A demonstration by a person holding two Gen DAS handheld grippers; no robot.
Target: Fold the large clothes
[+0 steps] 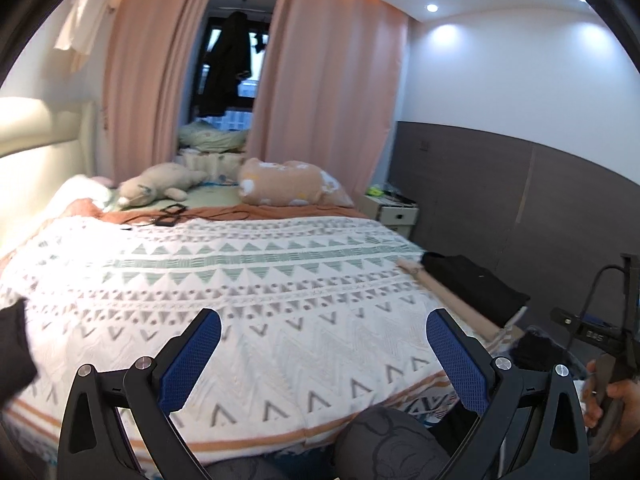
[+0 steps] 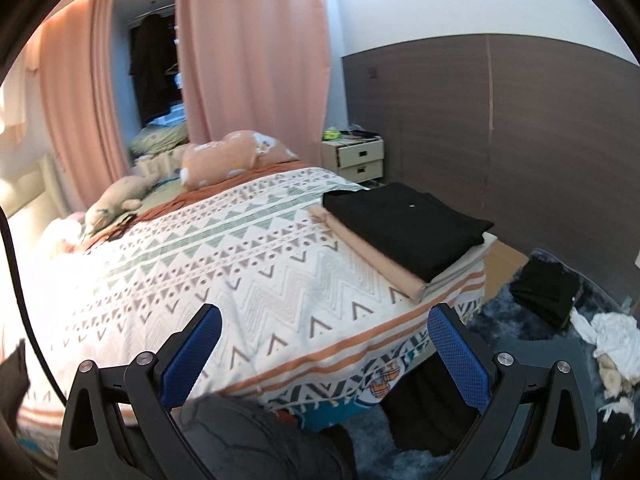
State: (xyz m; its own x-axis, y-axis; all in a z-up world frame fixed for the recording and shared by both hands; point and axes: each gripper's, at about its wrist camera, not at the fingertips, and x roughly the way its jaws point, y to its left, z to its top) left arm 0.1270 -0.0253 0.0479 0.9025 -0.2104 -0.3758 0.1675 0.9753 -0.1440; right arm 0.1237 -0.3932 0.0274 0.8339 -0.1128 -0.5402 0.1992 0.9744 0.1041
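Left gripper (image 1: 323, 354): black angular linkage arms with round silver pivot pins; two blue, mesh-textured pads (image 1: 191, 362) stood wide apart, nothing between them, above the near edge of the bed.
Right gripper (image 2: 325, 354): same build; its blue pads (image 2: 460, 354) were likewise spread with nothing held, over the bed's near right corner.
Bedspread (image 2: 208, 276): white woven cover with raised zigzag ribbing, rows of grey and green triangles, an orange stripe along the near hem and a fringed patterned border below it.
Folded black garment (image 2: 404, 226): matte, flat rectangular fold with a small pale mark on top; it lay on the stack at the bed's right edge.
Folded tan garment (image 2: 360, 252): smooth, flat fold directly beneath the black one, its near corner jutting out toward the hem.
Loose clothes pile (image 2: 576, 304): crumpled black and white fabric on the dark blue shaggy rug (image 2: 508, 332), right of the bed, well apart from both grippers.
Plush toy (image 1: 160, 186): grey, soft, lying on its side at the far end of the bed.
Peach pillow (image 1: 286, 186): rounded, fleecy, with white patches, right of the toy.
Curtains (image 1: 332, 92): pink, hanging in vertical pleats.
Nightstand (image 2: 358, 158): cream, boxy, two drawers, far right of the bed.
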